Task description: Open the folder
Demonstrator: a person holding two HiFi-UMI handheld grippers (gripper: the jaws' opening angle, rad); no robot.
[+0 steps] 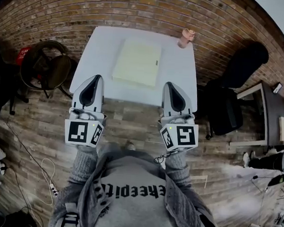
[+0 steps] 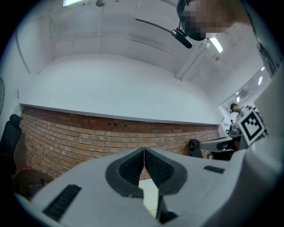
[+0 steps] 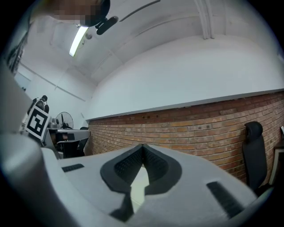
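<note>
So, folder (image 1: 136, 62) lies closed, flat on worktop (image 1: 177, 74). Left gripper (image 1: 98, 78) and right gripper (image 1: 167, 84) sit short of folder's near edge, flanking it, both jaws together, empty. Small clasp (image 1: 157, 63) on folder's right edge, so right gripper probably nearer.

Grey knit cardigan (image 1: 83, 167) worn over grey shirt (image 1: 128, 202), black lettering. Left gripper (image 1: 97, 79) and right gripper (image 1: 168, 85) cased in pale grey, black-and-white marker cubes (image 1: 84, 132) fitted.

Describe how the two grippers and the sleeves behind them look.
Both the left gripper and right gripper have pale grey tapered shells with black ribbed pads. Each carries a white cube with black square markers. Sleeves are grey knit.
</note>
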